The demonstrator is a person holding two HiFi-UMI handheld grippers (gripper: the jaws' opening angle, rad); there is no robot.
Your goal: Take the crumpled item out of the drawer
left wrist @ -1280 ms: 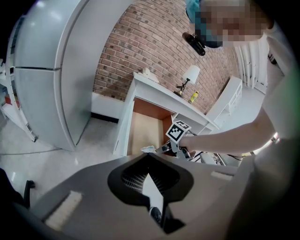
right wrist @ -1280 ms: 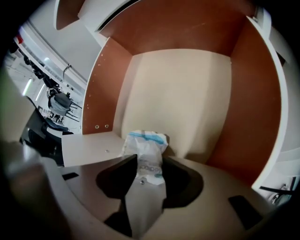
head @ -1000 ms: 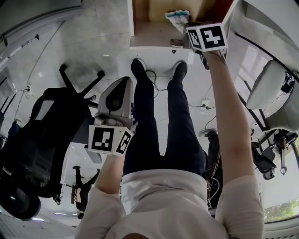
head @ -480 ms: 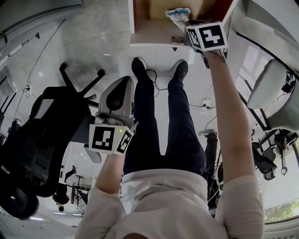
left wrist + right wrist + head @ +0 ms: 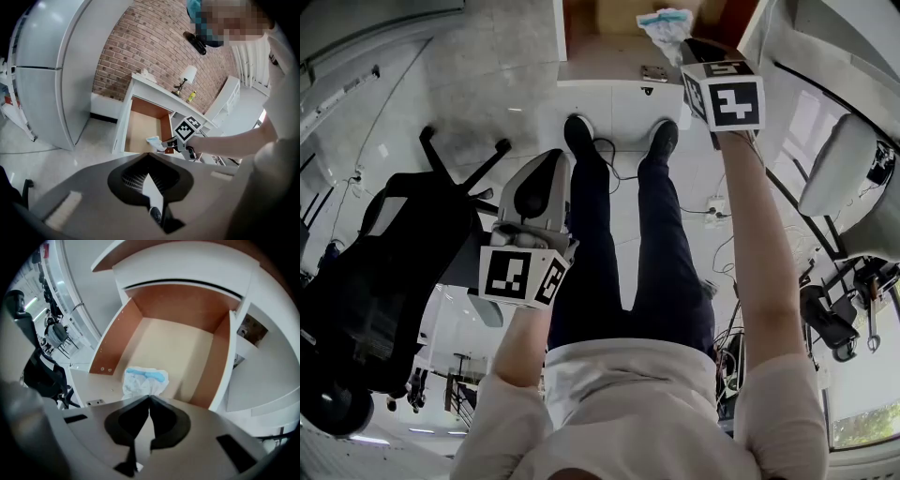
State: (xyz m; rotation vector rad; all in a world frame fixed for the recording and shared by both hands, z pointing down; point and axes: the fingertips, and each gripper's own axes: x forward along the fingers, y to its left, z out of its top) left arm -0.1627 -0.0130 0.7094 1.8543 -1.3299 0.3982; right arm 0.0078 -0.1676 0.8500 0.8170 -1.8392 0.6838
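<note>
The crumpled white-and-blue item (image 5: 666,22) hangs from my right gripper (image 5: 681,43), which is shut on it just above the front part of the open drawer (image 5: 619,73). In the right gripper view the item (image 5: 143,380) bunches at the closed jaw tips (image 5: 150,397), with the drawer's tan floor (image 5: 178,348) behind it. My left gripper (image 5: 553,161) is held low by the person's left leg, shut with nothing in it. The left gripper view looks over its closed jaws (image 5: 148,154) at the item (image 5: 153,140) and the drawer (image 5: 140,126).
A black office chair (image 5: 384,272) stands at the left, a grey chair (image 5: 844,169) at the right. The person's legs and shoes (image 5: 619,141) stand right before the drawer front. A white desk top with a lamp (image 5: 187,75) sits above the drawer, against a brick wall.
My right gripper has lifted the crumpled item a little higher over the drawer. The left gripper has stayed where it was.
</note>
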